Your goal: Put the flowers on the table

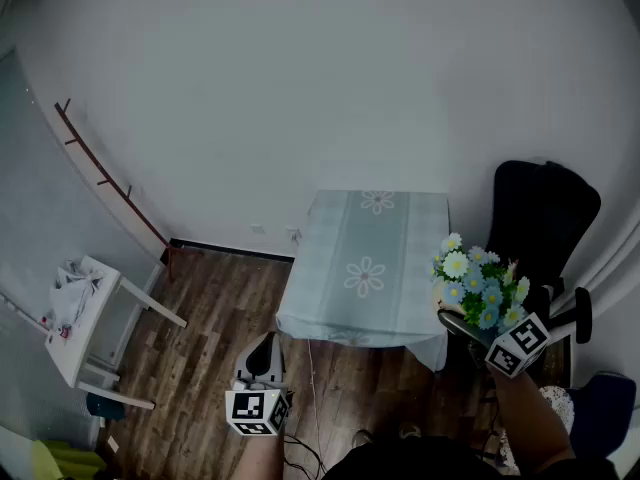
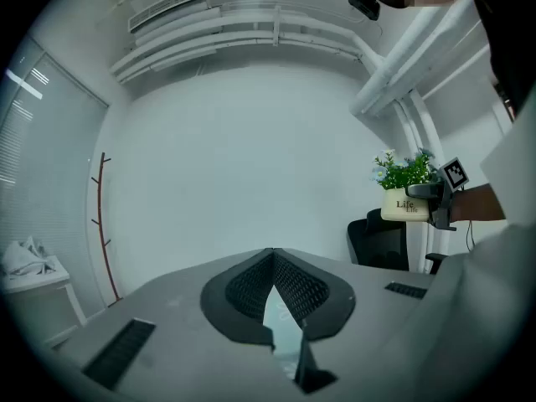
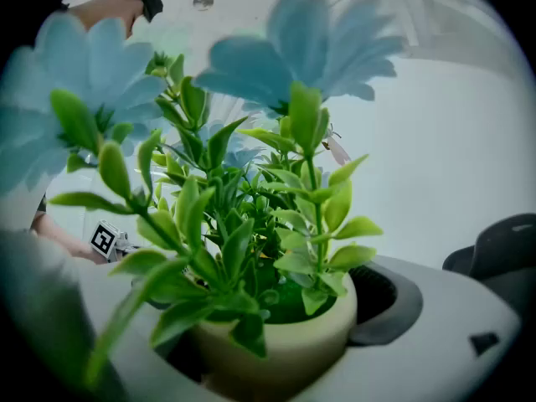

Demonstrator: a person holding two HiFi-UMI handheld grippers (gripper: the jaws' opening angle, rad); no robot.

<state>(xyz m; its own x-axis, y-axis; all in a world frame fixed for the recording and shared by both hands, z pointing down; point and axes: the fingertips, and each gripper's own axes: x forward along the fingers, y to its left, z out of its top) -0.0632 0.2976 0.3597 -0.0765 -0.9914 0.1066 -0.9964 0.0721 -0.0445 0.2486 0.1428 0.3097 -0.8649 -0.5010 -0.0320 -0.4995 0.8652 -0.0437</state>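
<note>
A cream pot of blue and white flowers (image 1: 480, 283) hangs in the air just off the table's right front corner. My right gripper (image 1: 470, 323) is shut on the pot, one jaw on either side. In the right gripper view the pot (image 3: 276, 350) fills the space between the jaws and its green leaves hide most of the scene. The table (image 1: 365, 233) wears a pale checked cloth with flower prints. My left gripper (image 1: 262, 353) is low, in front of the table's near edge, shut and holding nothing. From the left gripper view (image 2: 272, 254) the held pot (image 2: 404, 205) shows at the right.
A black office chair (image 1: 545, 218) stands right of the table, close behind the flowers. A small white side table (image 1: 85, 313) with crumpled cloth is at the left on the wooden floor. A thin coat rack (image 1: 110, 173) leans by the left wall.
</note>
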